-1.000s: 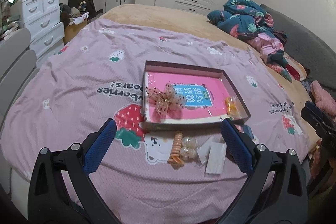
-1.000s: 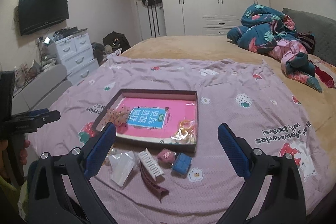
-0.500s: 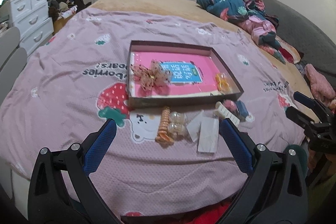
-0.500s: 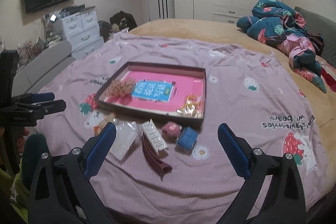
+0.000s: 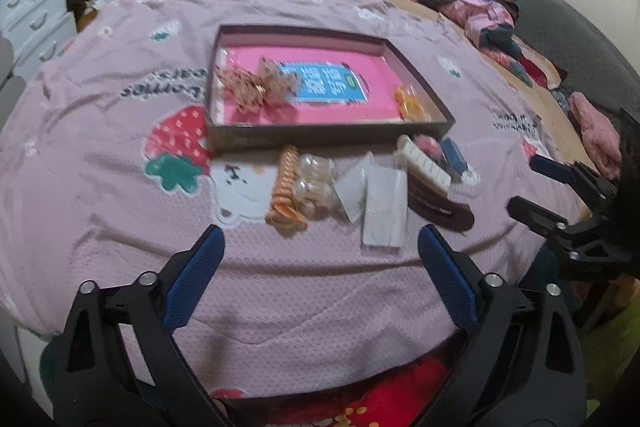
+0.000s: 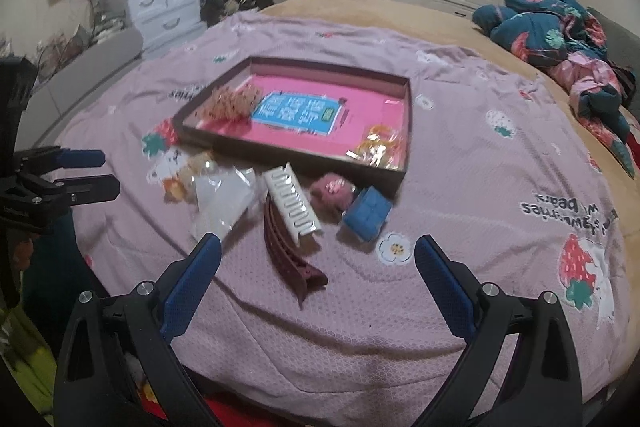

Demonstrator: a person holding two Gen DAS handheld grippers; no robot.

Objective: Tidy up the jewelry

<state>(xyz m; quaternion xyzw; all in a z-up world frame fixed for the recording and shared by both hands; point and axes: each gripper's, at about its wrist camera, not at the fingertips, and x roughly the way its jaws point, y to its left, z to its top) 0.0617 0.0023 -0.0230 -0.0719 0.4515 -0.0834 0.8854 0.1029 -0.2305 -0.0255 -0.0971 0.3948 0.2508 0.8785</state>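
both hand-held grippers, left (image 5: 320, 267) and right (image 6: 316, 275), tilt down over the bed (image 5: 100, 167), lower than before; left jaws wide, just narrowing, empty; right wide, empty. hair accessories (image 5: 288, 183) lie near the tray (image 5: 320, 139).

Bare bedspread (image 5: 120, 227) before both claws, clutter row (image 6: 288, 203) fronting tray (image 6: 304, 157)

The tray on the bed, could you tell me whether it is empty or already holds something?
Not empty. The tray holds a frilly bow at one end and a yellow packet at the other.
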